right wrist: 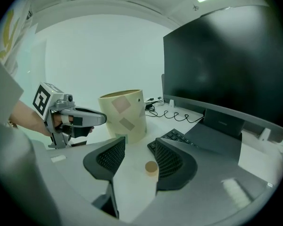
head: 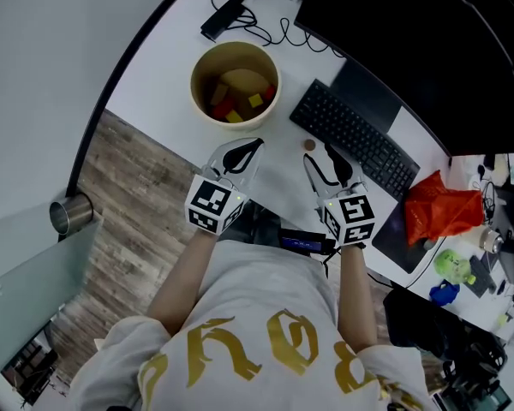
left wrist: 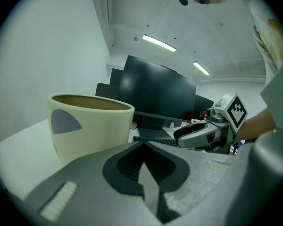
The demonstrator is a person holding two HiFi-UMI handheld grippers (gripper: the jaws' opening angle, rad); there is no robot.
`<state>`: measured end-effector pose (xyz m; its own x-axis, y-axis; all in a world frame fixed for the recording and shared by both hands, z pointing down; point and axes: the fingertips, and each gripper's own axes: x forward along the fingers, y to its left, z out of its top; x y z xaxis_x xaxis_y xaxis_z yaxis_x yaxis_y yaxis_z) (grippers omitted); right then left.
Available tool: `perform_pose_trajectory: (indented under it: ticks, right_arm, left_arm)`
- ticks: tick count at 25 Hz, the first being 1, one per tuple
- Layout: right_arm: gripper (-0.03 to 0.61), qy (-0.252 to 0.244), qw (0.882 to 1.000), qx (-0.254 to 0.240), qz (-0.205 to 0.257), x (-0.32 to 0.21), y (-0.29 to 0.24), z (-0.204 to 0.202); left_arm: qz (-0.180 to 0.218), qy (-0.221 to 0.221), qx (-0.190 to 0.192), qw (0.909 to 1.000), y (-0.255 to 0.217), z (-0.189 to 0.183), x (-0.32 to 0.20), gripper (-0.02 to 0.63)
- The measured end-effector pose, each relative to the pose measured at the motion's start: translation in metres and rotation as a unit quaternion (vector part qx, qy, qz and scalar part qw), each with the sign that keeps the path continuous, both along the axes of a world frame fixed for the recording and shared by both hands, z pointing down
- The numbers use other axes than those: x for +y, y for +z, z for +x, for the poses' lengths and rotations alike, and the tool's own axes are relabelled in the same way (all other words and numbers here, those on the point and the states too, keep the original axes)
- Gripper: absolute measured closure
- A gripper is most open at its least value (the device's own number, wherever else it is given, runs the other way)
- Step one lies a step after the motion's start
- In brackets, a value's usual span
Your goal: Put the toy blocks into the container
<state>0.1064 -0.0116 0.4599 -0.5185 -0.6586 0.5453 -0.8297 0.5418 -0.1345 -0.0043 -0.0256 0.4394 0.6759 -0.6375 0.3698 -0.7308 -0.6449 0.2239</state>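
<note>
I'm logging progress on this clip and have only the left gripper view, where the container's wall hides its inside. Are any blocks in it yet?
Observer: Yes. The head view looks straight down into the container, and red, yellow and tan blocks lie at its bottom.
Operator: Is anything left out on the table?
Observer: One round block lies on the table beside the keyboard. It sits between the jaws of the open right tongs and is not clamped.
</note>
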Motion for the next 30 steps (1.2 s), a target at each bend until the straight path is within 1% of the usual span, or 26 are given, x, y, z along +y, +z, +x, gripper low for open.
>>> perform_pose_trajectory:
  ticks: [5,11,16,20,23,30]
  right_arm:
    - [0.364,0.004,1.0,-0.002,-0.013,0.0,0.014,0.003]
    - [0.367,0.02,1.0,0.006,-0.001,0.001,0.029,0.01]
    - [0.365,0.024,0.999,-0.006,-0.024,0.004,0.046,0.012]
    - [0.367,0.027,0.999,-0.009,-0.03,0.005,0.055,0.011]
    - [0.365,0.035,0.998,-0.021,-0.042,0.006,0.064,0.012]
    - [0.359,0.054,0.994,-0.065,-0.072,0.003,0.08,0.008]
  left_arm:
    - [-0.014,0.009,-0.002,0.9999,0.012,0.003,-0.003,0.614]
    - [-0.029,0.008,-0.005,0.9995,0.023,0.002,-0.003,0.614]
    - [-0.042,0.014,-0.006,0.999,0.033,0.006,-0.003,0.614]
    - [-0.059,0.014,-0.002,0.9981,0.044,0.006,-0.003,0.614]
    - [-0.067,0.018,-0.002,0.9976,0.049,0.009,0.0,0.614]
    - [-0.076,0.022,-0.003,0.9968,0.054,0.012,-0.001,0.614]
